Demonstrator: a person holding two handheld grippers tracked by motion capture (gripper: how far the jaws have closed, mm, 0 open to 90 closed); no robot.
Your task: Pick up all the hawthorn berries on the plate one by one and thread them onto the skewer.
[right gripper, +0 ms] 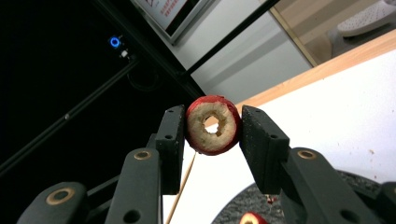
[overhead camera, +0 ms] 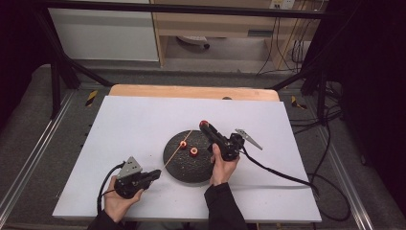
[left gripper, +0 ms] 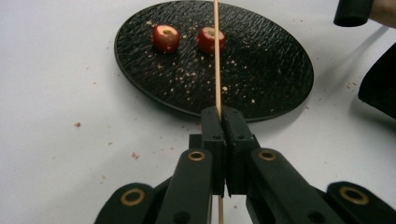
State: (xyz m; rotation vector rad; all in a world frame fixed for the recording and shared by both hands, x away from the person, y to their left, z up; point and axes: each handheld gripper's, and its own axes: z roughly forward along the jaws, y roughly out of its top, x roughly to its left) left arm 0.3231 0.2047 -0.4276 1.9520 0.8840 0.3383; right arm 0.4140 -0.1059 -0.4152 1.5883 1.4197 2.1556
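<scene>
A black round plate (overhead camera: 179,165) lies mid-table with two red fruit rings (overhead camera: 183,144) (overhead camera: 194,152) on it. My left gripper (overhead camera: 155,175), low at the plate's left edge, is shut on a thin wooden skewer (left gripper: 217,56) that points out over the plate. In the left gripper view the skewer crosses the right-hand ring (left gripper: 208,39); whether it passes through it I cannot tell. The other ring (left gripper: 165,38) lies apart from the skewer. My right gripper (overhead camera: 205,125), raised above the plate's far right edge, is shut on a third cored red ring (right gripper: 213,125), its hole facing the camera.
A white sheet (overhead camera: 134,124) covers the table, and a wooden edge (overhead camera: 191,91) shows at the back. Crumbs dot the plate and the sheet near it. The right gripper's cable (overhead camera: 282,176) trails off to the right. Black frame bars (overhead camera: 67,62) stand behind the table.
</scene>
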